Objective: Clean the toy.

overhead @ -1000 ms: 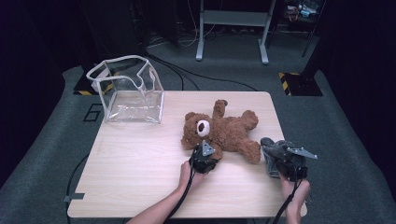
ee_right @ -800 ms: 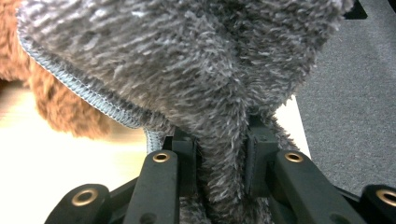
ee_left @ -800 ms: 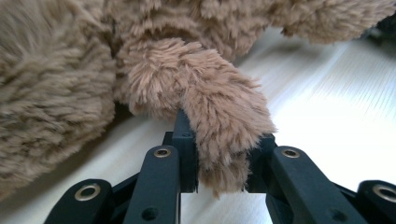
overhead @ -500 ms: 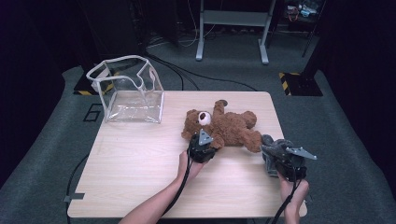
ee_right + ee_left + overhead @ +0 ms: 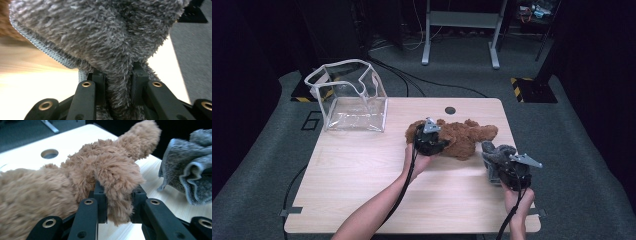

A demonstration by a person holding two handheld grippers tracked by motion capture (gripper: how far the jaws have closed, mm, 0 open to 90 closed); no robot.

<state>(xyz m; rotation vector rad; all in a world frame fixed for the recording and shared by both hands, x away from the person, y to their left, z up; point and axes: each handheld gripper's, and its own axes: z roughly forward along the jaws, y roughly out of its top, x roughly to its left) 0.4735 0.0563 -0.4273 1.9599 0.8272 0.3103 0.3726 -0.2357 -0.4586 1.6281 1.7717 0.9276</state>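
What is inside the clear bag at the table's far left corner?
Through the walls of the clear bag nothing shows inside; only the table is visible through it. The teddy bear and grey cloth are outside it, each held in a tool.

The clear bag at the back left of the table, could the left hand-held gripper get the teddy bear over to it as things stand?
Probably yes. The left hand-held gripper is clamped on a limb of the teddy bear, and bare table lies between it and the clear bag, whose top stands open.

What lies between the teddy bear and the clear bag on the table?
Nothing: in the high view, bare wooden table separates the clear bag from the teddy bear.
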